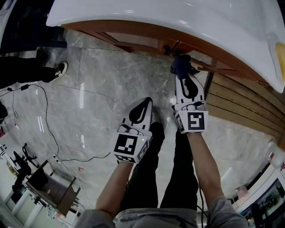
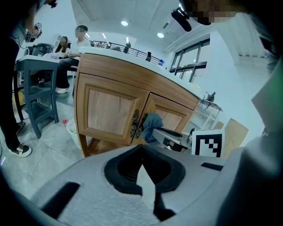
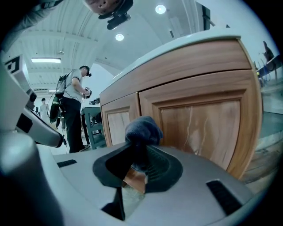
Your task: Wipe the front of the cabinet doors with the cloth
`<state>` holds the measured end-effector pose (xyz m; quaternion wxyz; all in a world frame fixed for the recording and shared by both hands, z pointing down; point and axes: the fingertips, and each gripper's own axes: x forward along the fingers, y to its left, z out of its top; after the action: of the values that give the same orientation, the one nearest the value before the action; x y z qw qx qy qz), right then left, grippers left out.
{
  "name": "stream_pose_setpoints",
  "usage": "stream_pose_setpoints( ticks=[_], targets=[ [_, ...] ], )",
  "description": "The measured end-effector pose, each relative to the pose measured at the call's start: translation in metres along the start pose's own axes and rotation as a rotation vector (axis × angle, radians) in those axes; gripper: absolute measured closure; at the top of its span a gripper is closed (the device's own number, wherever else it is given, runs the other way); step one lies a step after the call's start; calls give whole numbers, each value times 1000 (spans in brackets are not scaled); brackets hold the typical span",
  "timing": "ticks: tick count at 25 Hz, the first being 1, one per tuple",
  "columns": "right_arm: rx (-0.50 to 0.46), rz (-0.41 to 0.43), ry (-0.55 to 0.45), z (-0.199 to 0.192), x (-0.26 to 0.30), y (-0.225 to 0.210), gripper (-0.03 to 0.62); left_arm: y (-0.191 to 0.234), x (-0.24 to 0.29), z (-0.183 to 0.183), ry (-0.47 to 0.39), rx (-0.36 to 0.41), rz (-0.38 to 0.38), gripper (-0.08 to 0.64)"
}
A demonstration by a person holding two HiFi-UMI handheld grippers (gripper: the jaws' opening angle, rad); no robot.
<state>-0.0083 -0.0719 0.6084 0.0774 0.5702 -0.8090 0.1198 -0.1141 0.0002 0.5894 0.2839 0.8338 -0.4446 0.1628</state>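
Observation:
A dark blue cloth point(image 1: 180, 64) is bunched at the tip of my right gripper point(image 1: 182, 73), which is shut on it. The cloth presses against the wooden cabinet point(image 1: 133, 38) under the white countertop point(image 1: 178, 13), close to where the two doors meet. In the right gripper view the cloth point(image 3: 142, 129) sits before the right door point(image 3: 201, 119). My left gripper point(image 1: 146, 101) hangs back over the floor, shut and holding nothing. In the left gripper view both doors point(image 2: 110, 108), their dark handles point(image 2: 135, 124) and the cloth point(image 2: 152, 123) show beyond my left gripper point(image 2: 142, 152).
A slatted wooden panel point(image 1: 240, 102) runs to the cabinet's right. A person's shoe point(image 1: 60, 70) and cables point(image 1: 44, 116) are on the marble floor at left, an equipment stand point(image 1: 49, 187) lower left. A grey chair point(image 2: 37, 88) stands left of the cabinet; a person point(image 3: 73, 110) stands behind.

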Motion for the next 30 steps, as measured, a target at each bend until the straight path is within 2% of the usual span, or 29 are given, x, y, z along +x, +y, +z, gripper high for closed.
stream_pose_setpoints(
  ticks=[4,22,30],
  targets=[
    [-3,-6,-4,0,-21,-11,522,-13,6,1,-2,5,-6,552],
    [-17,-93,3,0,-100,-110,521,-105,46,-3,19,37,-68,552],
    [-29,-134,30,-24,-125,-161,520,-137,72,-10,29,50,-78,552]
  ],
)
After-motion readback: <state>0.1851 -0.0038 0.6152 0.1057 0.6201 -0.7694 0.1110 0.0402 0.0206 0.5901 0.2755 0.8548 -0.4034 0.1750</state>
